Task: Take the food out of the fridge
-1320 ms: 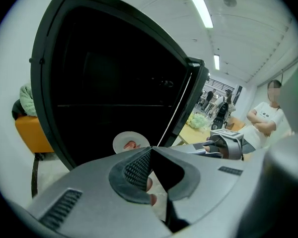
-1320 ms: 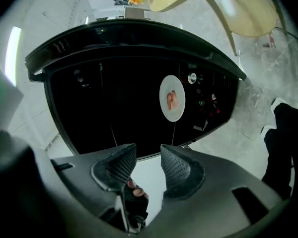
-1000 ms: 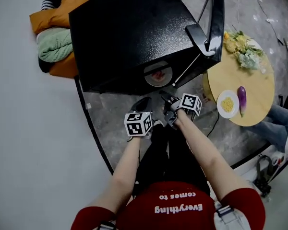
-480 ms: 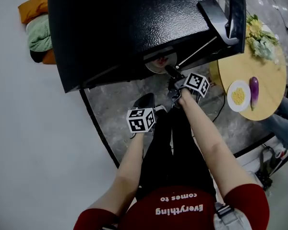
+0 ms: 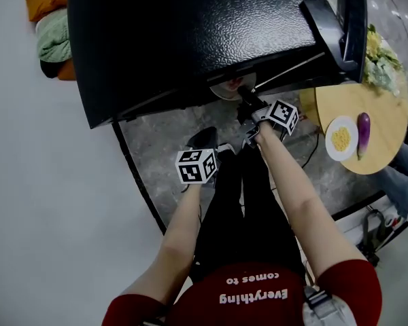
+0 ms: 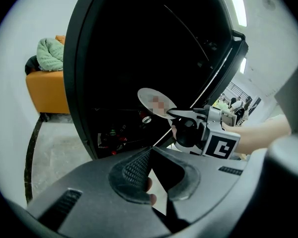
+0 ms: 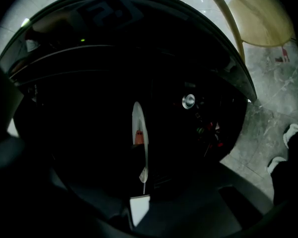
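Observation:
The black fridge [image 5: 190,39] stands with its door [image 5: 350,19] swung open to the right. Inside sits a white plate [image 5: 230,87] with reddish food, also visible as the plate [image 6: 156,102] in the left gripper view and edge-on as the plate [image 7: 139,128] in the right gripper view. My right gripper [image 5: 248,100] reaches into the fridge. Its jaws are closing on the plate's near rim, which lies between them. My left gripper [image 6: 151,150] hangs lower and to the left, outside the fridge, jaw tips together and nothing in them.
A round wooden table [image 5: 367,100] at the right carries a plate of yellow food [image 5: 341,138], an eggplant [image 5: 363,131] and flowers [image 5: 384,60]. Orange and green clothes [image 5: 51,36] lie behind the fridge at the left. Bottles [image 6: 114,135] stand low inside the fridge.
My right gripper has moved forward into the fridge, up to the plate's rim. My left gripper has sunk a little and stayed outside.

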